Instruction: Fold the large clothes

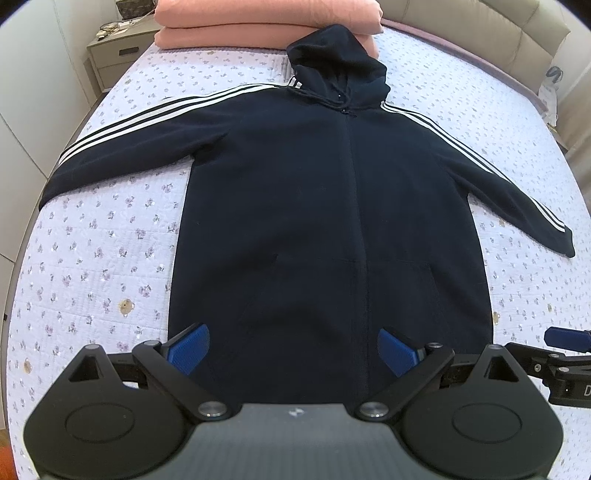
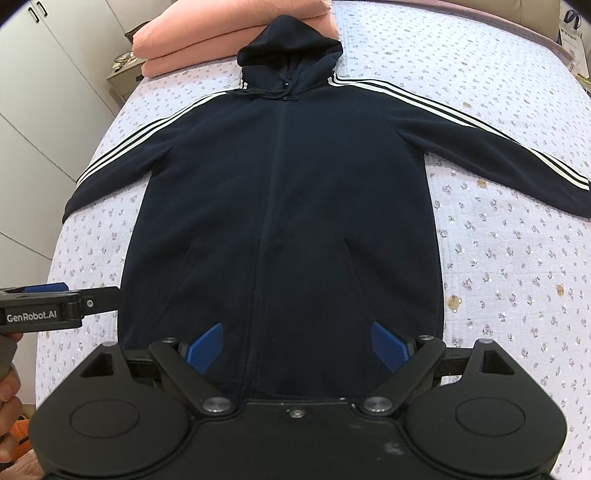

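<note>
A dark navy zip hoodie (image 1: 325,192) with white sleeve stripes lies flat, front up, on the bed, both sleeves spread out and the hood toward the headboard; it also shows in the right wrist view (image 2: 288,192). My left gripper (image 1: 293,350) is open, above the hem, its blue pads (image 1: 188,349) wide apart and empty. My right gripper (image 2: 297,347) is open too, above the hem, holding nothing. The right gripper shows at the right edge of the left wrist view (image 1: 565,339); the left gripper shows at the left edge of the right wrist view (image 2: 48,291).
The bed has a lilac floral quilt (image 1: 92,258). Folded salmon blankets (image 1: 266,22) are stacked by the hood. A nightstand (image 1: 118,51) and white wardrobe doors (image 2: 37,92) stand at the left; a padded headboard (image 1: 480,33) is behind.
</note>
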`<action>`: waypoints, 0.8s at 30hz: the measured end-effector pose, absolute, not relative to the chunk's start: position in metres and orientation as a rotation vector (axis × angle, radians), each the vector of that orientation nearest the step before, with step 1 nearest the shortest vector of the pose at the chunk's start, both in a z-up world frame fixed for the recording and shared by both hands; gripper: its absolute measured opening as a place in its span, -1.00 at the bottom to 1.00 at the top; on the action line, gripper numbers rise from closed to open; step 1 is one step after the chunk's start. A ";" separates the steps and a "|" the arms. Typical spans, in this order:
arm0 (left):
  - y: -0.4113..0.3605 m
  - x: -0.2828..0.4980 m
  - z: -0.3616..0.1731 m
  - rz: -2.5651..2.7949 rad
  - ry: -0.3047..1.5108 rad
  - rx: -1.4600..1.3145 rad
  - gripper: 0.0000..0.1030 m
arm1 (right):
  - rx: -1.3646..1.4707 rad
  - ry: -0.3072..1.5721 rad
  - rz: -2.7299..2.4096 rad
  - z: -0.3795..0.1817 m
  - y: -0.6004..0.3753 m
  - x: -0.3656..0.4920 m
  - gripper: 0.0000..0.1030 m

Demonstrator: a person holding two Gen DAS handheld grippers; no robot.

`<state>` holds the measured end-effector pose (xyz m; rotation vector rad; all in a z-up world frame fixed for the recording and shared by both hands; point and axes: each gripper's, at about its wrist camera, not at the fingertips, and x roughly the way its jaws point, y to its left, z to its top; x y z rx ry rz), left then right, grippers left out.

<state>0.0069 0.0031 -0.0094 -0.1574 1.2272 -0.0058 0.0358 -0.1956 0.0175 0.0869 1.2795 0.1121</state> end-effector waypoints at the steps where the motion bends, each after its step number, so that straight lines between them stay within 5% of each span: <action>1: 0.004 0.007 -0.010 -0.006 1.226 -0.159 0.92 | 0.088 1.279 0.112 0.017 -0.196 0.036 1.00; 24: 0.045 0.042 -0.047 -0.056 1.255 -0.356 0.92 | 0.109 1.185 0.176 -0.014 -0.165 0.093 1.00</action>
